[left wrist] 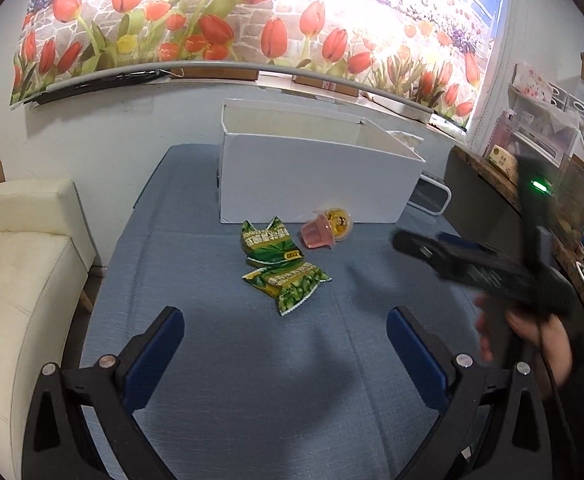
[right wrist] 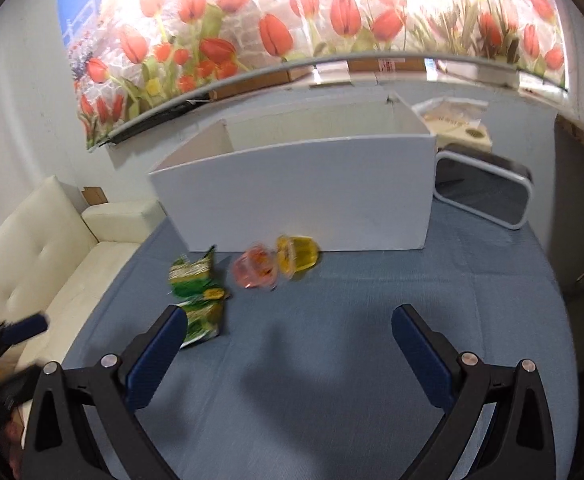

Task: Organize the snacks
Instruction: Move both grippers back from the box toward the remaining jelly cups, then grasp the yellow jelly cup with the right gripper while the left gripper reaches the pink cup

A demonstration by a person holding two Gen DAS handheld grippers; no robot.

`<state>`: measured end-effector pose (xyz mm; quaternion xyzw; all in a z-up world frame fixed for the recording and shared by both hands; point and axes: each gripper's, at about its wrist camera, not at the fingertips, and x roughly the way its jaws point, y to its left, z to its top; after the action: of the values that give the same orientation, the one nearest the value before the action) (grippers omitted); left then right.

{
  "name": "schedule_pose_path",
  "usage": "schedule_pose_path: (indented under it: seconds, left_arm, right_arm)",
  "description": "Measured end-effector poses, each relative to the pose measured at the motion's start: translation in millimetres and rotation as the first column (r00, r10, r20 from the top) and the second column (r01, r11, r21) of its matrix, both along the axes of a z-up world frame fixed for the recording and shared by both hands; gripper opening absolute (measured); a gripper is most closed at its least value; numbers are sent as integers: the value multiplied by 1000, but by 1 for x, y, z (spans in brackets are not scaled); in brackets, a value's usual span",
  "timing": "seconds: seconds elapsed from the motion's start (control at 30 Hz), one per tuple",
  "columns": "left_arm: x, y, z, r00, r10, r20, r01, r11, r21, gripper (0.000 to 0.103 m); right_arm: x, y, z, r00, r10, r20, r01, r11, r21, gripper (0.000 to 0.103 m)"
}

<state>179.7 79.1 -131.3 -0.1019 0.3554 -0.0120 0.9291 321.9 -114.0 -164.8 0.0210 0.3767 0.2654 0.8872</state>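
Two green snack packets (left wrist: 282, 266) (right wrist: 198, 296) lie on the blue cloth in front of a white open box (left wrist: 311, 172) (right wrist: 303, 192). A pink jelly cup (left wrist: 317, 234) (right wrist: 254, 270) and a yellow jelly cup (left wrist: 339, 220) (right wrist: 297, 258) lie on their sides at the box's front wall. My left gripper (left wrist: 286, 330) is open and empty, held above the cloth short of the packets. My right gripper (right wrist: 290, 334) is open and empty too; it also shows, blurred, at the right of the left wrist view (left wrist: 471, 264).
A cream sofa (left wrist: 20, 264) (right wrist: 52, 256) stands left of the table. A black, white-framed device (right wrist: 487, 196) (left wrist: 429, 194) sits right of the box. Cluttered shelves (left wrist: 547, 152) stand at the far right. A tulip wall hanging (left wrist: 252, 24) is behind the box.
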Motion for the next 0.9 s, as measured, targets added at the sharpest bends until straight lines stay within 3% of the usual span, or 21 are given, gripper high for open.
schedule_pose_path:
  seconds: [0.23, 0.43, 0.5, 0.53, 0.6, 0.67, 0.7, 0.73, 0.9]
  left_arm:
    - [6, 3, -9, 1000, -2, -28, 3, 1000, 10, 103]
    - [12, 11, -20, 998, 16, -54, -15, 1000, 6, 103]
    - [14, 13, -22, 998, 19, -58, -19, 1000, 0, 103]
    - [15, 13, -24, 998, 18, -64, -18, 1000, -3, 103]
    - [16, 13, -26, 998, 16, -68, -16, 1000, 1, 103]
    - [18, 12, -29, 997, 13, -72, -13, 1000, 0, 103]
    - [19, 11, -29, 997, 12, -74, -12, 1000, -1, 103]
    - [20, 11, -31, 997, 11, -76, -11, 1000, -3, 103]
    - [21, 7, -32, 997, 3, -82, -3, 1000, -1, 103]
  right_arm:
    - [63, 14, -30, 996, 10, -86, -7, 999, 35, 103]
    - [86, 28, -44, 993, 50, -103, -46, 998, 39, 97]
    - [94, 31, -52, 988, 54, -142, -49, 998, 38, 83]
    - [97, 30, -51, 989, 49, -136, -43, 998, 47, 82]
    - [100, 30, -50, 989, 64, -135, -55, 996, 68, 64]
    - [101, 34, -51, 986, 78, -146, -71, 996, 51, 57]
    - [100, 36, -51, 984, 103, -146, -95, 994, 62, 43]
    - [98, 37, -50, 983, 116, -140, -108, 992, 63, 38]
    - [89, 45, -43, 987, 135, -92, -133, 991, 26, 34]
